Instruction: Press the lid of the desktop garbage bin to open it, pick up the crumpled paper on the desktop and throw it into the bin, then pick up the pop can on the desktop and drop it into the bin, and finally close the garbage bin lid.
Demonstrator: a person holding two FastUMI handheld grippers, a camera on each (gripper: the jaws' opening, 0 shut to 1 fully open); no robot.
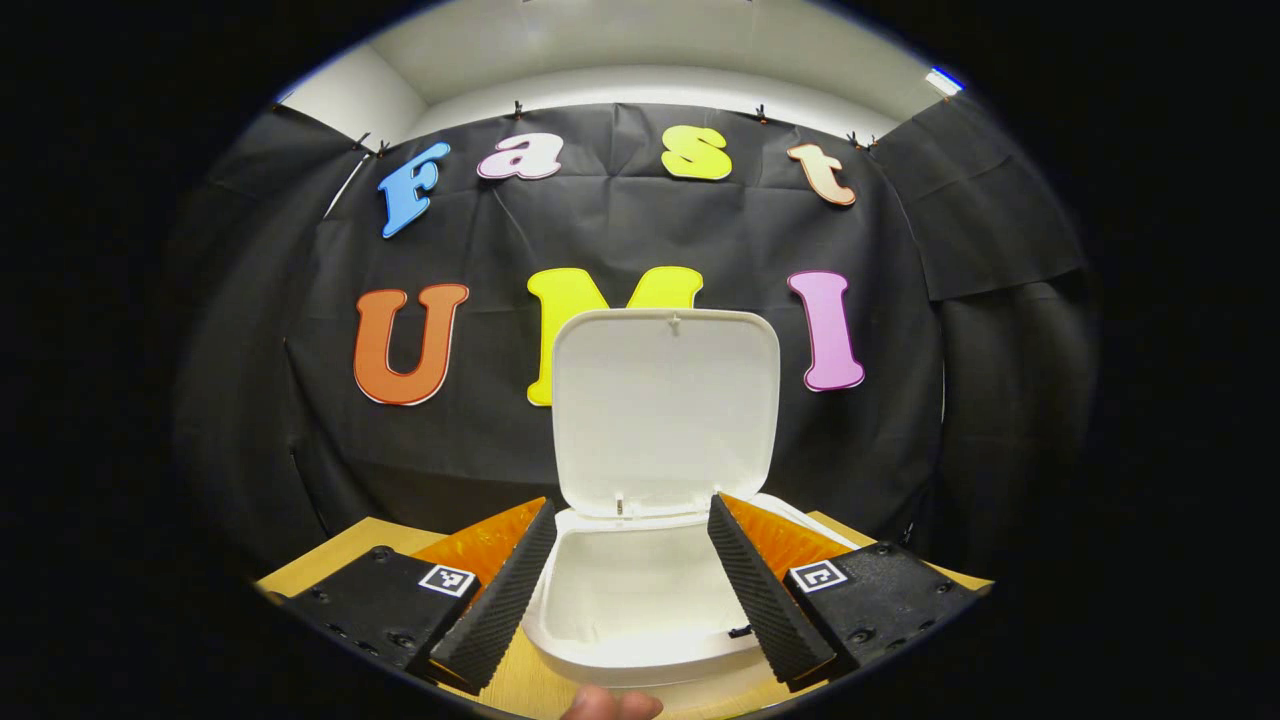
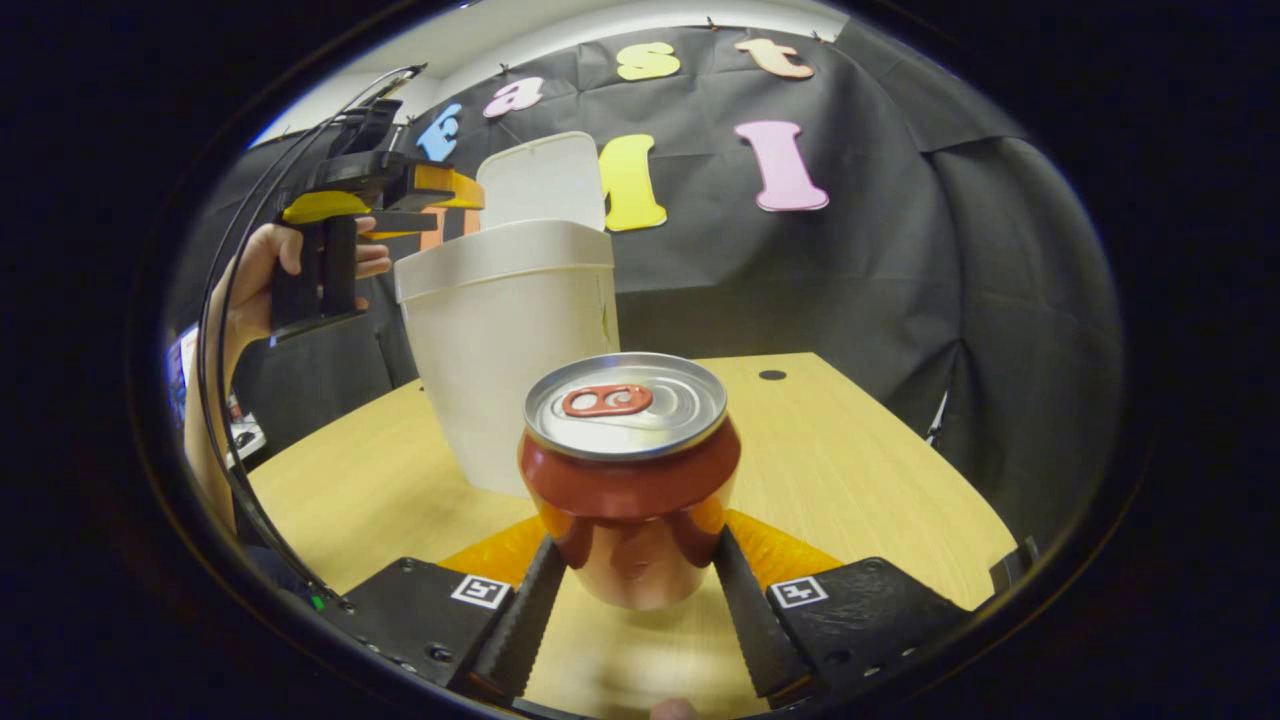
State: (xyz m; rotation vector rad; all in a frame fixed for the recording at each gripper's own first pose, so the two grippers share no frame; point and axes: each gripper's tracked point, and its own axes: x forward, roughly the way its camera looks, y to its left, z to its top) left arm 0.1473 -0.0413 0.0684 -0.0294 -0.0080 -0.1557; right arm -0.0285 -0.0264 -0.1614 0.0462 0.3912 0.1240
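Squeezing the pop can [image 2: 628, 470] between both fingers, the right gripper [image 2: 632, 590] has it off the table [image 2: 850, 470], bin [image 2: 510, 340] just beyond. Loose hold could drop it. The left gripper [image 1: 630, 585] hangs wide open, empty, over the open bin.

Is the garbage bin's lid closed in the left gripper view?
No. The lid stands upright, hinged back behind the bin, whose white interior lies open between the left gripper fingers.
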